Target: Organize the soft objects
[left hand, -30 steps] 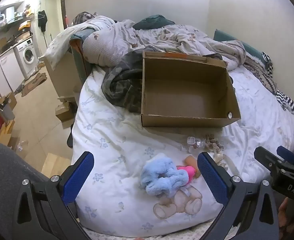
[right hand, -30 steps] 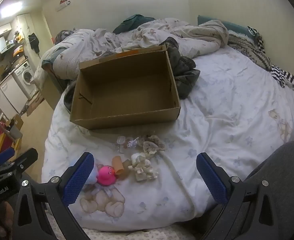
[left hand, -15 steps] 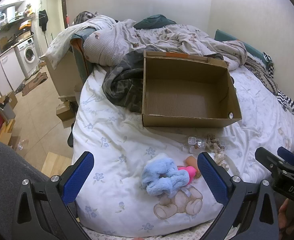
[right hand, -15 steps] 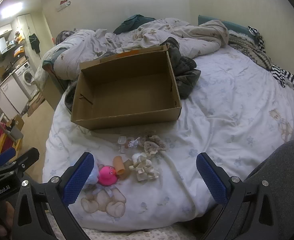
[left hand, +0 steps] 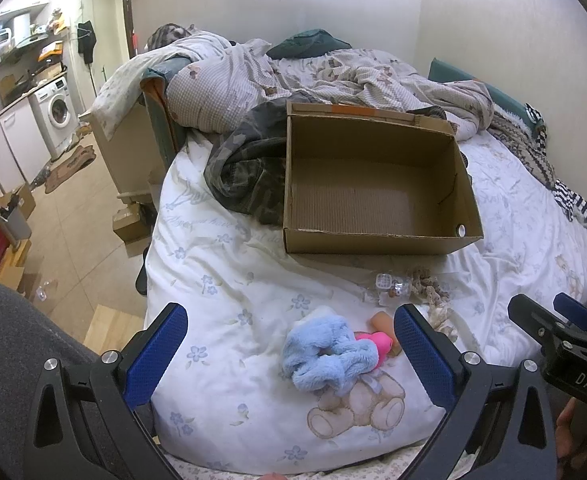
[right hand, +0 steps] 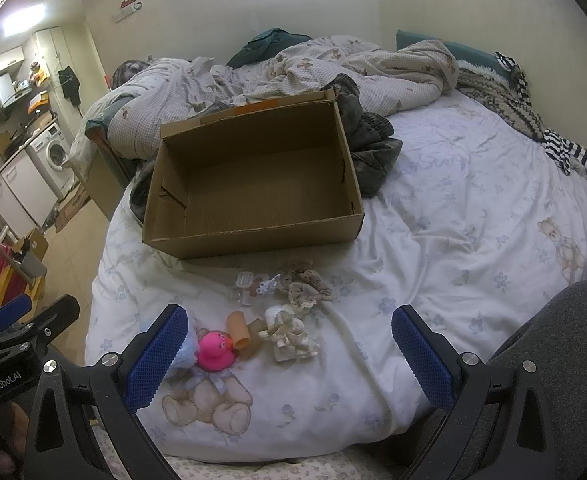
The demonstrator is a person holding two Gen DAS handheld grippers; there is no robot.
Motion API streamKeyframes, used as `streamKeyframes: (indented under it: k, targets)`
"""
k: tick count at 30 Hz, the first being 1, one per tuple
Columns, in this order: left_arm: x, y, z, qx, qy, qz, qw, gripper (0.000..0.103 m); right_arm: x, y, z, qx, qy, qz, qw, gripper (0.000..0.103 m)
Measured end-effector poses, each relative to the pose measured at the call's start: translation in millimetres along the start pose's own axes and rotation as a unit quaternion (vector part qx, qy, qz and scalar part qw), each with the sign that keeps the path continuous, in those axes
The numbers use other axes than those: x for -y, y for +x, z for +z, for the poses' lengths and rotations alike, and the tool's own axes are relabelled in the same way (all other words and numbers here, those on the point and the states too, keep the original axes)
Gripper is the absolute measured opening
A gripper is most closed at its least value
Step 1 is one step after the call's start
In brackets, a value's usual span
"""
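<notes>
**Both tongs released above the bed**

Left tongs (left hand: 289, 356) and right tongs (right hand: 289, 354) hang with jaws wide apart, grasping nothing, over the near edge of the bed (right hand: 453, 216). A blue fluffy toy (left hand: 325, 352) touches a pink rubber duck (right hand: 213, 350); right of them lie a cream cloth piece (right hand: 291, 338) and a beige scrunchie (right hand: 307, 286). Farther stands an empty cardboard box (right hand: 253, 236).
</notes>
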State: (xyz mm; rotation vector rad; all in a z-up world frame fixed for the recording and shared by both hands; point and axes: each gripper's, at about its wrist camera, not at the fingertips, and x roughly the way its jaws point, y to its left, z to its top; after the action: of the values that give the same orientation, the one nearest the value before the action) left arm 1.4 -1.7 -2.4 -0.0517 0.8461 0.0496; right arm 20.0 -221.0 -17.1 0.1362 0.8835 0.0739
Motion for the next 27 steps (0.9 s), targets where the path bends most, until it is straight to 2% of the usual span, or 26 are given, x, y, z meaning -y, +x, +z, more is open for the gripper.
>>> streamKeyframes:
  k: [27]
  targets:
    - [-2.0,-0.7,-0.2,0.002,0.003,0.009,1.0,0.103,-5.4,2.1,0.5,-0.003,-0.004,0.003,1.0,0.103]
